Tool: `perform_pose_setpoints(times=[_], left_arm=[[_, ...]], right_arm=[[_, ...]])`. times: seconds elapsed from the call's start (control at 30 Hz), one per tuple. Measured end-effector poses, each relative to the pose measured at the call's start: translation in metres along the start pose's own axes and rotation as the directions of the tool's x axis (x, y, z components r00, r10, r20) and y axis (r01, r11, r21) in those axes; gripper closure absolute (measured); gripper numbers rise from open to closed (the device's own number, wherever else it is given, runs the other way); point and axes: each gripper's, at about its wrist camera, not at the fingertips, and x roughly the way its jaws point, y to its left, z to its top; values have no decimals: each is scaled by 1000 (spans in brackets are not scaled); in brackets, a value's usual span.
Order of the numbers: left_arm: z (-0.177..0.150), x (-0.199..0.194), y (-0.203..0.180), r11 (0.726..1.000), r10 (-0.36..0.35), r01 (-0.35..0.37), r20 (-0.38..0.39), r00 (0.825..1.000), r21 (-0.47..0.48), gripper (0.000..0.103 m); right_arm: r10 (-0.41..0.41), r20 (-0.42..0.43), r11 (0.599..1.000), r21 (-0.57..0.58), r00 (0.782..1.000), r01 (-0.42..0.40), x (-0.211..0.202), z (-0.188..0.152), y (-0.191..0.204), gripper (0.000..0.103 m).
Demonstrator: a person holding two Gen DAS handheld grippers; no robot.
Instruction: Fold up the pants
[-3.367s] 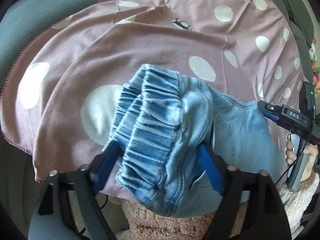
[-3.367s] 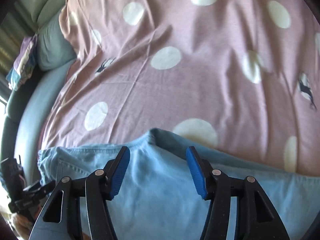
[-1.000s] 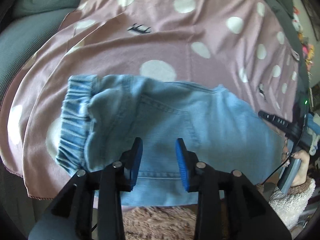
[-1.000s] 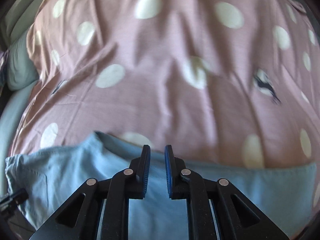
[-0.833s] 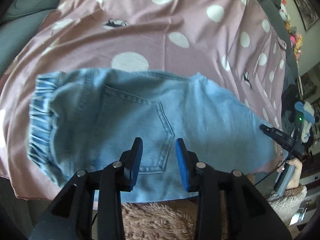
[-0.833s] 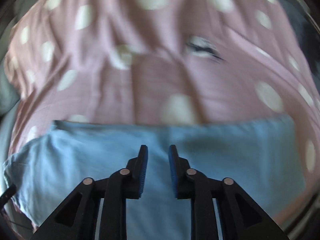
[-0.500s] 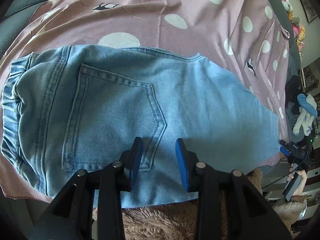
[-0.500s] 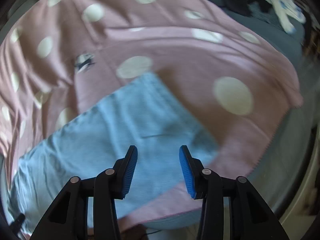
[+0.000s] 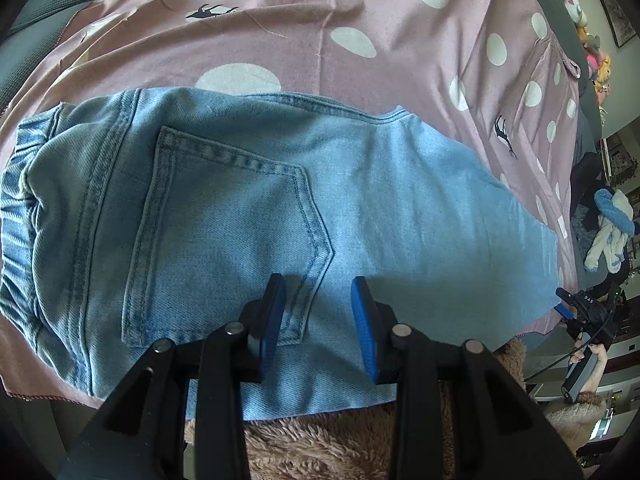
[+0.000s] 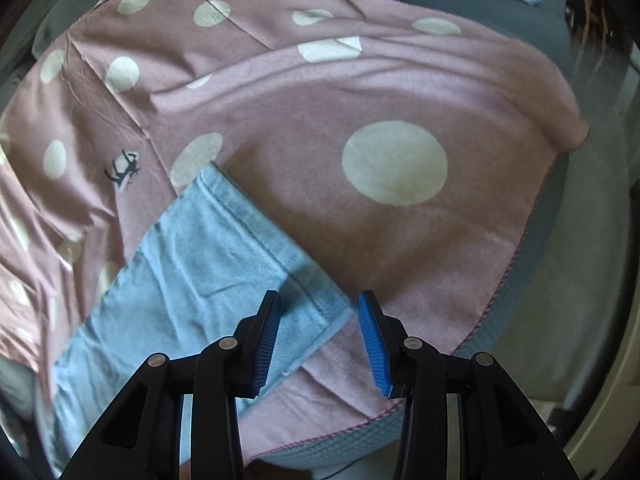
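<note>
Both legs of the jeans point(image 9: 248, 216) now lie stacked flat on the spotted blanket point(image 9: 360, 8), no longer bunched at the waistband. Right gripper point(image 10: 318, 332) has swung out to the hem corner point(image 10: 320, 304), its jaws just parted and empty (ready to pinch). Left gripper point(image 9: 318, 316) hovers half-open above the back pocket point(image 9: 224, 232), holding nothing. Next likely comes folding the hem toward the waist.

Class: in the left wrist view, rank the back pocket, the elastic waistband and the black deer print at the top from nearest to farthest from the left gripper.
From the left gripper:
1. Back pocket, just beyond the fingertips, slightly left.
2. Elastic waistband, far left edge.
3. Deer print, top, on the blanket.
</note>
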Motion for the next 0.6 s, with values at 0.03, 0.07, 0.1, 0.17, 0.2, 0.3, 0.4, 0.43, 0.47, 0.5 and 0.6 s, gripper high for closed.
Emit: perform_pose_setpoints(times=[0.03, 0.07, 0.1, 0.17, 0.2, 0.3, 0.4, 0.43, 0.47, 0.5, 0.6], left_arm=[[0, 0, 0, 1000, 1, -1, 0, 1000, -1, 69], [1, 0, 0, 1000, 1, -1, 0, 1000, -1, 69], [1, 0, 0, 1000, 2, -2, 1, 1000, -2, 69], [1, 0, 0, 1000, 2, -2, 2, 1000, 0, 69], [1, 0, 0, 1000, 1, -1, 3, 1000, 0, 69], [0, 0, 0, 1000, 1, -1, 2, 1000, -1, 69], [1, 0, -1, 1000, 3, -3, 2, 1000, 2, 69], [1, 0, -1, 1000, 5, -5, 2, 1000, 3, 69], [1, 0, -1, 1000, 5, -5, 2, 1000, 2, 69], [1, 0, 0, 1000, 5, -5, 2, 1000, 2, 69], [1, 0, 0, 1000, 1, -1, 3, 1000, -1, 69]], right_arm=[[-10, 3, 1000, 0, 1000, 10, -1, 0, 1, 66], [-15, 7, 1000, -3, 1000, 15, -4, 0, 2, 67], [-8, 17, 1000, -5, 1000, 8, -7, 1, 3, 67], [-3, 30, 1000, -11, 1000, 3, -14, 3, 6, 67], [-6, 37, 1000, -10, 999, 7, -16, 4, 6, 67], [-3, 47, 1000, -1, 999, 3, -21, 4, 4, 67], [9, 53, 1000, -8, 999, -8, -24, 4, 4, 67], [4, 51, 1000, -13, 999, -4, -23, 4, 5, 67], [-1, 42, 1000, -11, 999, 2, -20, 4, 5, 67], [-3, 29, 1000, -8, 1000, 3, -16, 4, 5, 67], [-30, 13, 1000, -2, 999, 30, -8, 1, 5, 67]])
